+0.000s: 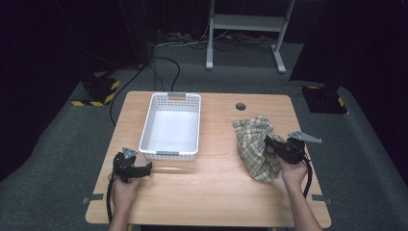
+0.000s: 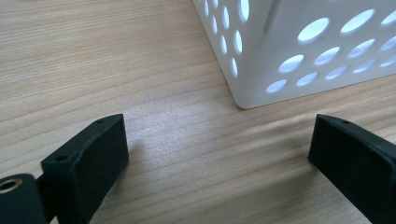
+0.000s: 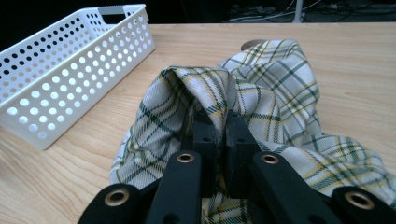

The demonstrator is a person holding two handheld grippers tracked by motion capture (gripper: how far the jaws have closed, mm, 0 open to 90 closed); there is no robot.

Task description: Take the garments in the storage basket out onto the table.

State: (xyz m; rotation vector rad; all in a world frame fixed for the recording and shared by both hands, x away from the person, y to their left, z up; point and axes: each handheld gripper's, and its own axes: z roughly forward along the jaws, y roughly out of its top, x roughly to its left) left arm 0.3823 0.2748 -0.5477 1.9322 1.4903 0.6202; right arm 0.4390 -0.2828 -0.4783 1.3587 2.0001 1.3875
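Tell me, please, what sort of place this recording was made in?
Probably a lab or test room, not a home: a bare wooden table on grey carpet, hazard-striped black stand bases, cables across the floor and dark surroundings.

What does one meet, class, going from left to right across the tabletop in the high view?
Left gripper held open → white perforated plastic basket → small dark round hole in the wooden table → crumpled green-and-cream checked cloth → right gripper shut on the cloth.
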